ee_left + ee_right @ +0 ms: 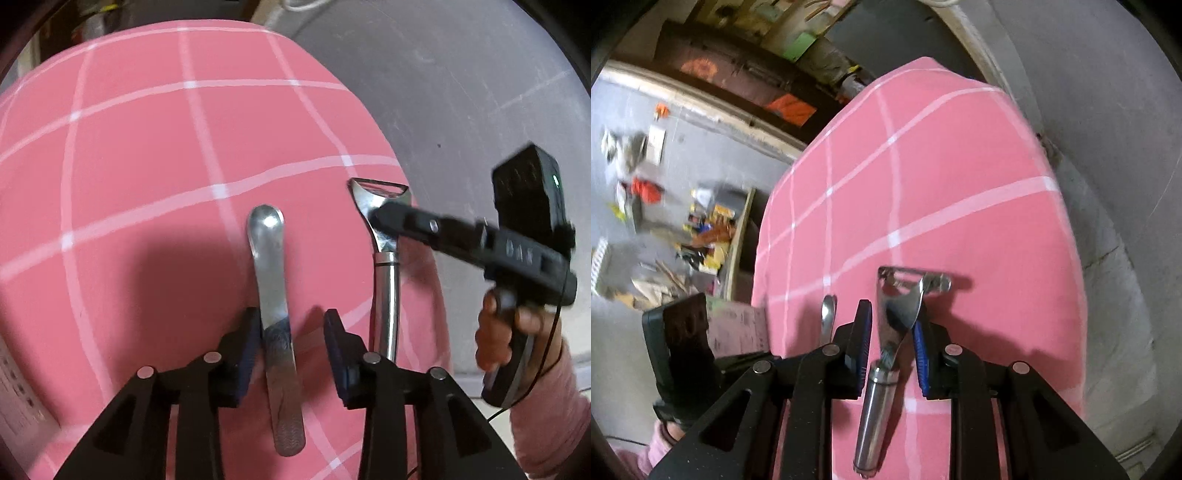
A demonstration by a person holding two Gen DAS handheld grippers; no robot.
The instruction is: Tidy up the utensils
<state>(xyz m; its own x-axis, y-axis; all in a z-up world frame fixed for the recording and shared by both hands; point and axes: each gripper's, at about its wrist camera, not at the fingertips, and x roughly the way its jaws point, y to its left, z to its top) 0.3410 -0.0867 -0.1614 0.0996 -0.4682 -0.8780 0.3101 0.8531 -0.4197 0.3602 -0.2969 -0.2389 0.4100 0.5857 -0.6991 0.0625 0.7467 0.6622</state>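
Observation:
A steel spoon (275, 295) lies lengthwise on the pink checked cloth (147, 166), bowl pointing away. My left gripper (291, 315) straddles its handle. The left pad touches the handle's edge, the right pad stands clear of it, so the jaws are open. Beside it on the right lies a steel peeler (388, 295) with its blade head away. My right gripper (382, 218) reaches in from the right onto that head. In the right wrist view the peeler (897, 306) sits between the blue pads of my right gripper (892, 314), which close on its wide head. The spoon (827, 314) shows just to the left.
The cloth's (942, 166) edge runs close by the peeler on the right, with grey floor (461, 92) beyond. A hand in a pink sleeve (517, 332) holds the right gripper. Boxes and clutter (701, 229) lie on the floor to the left of the table.

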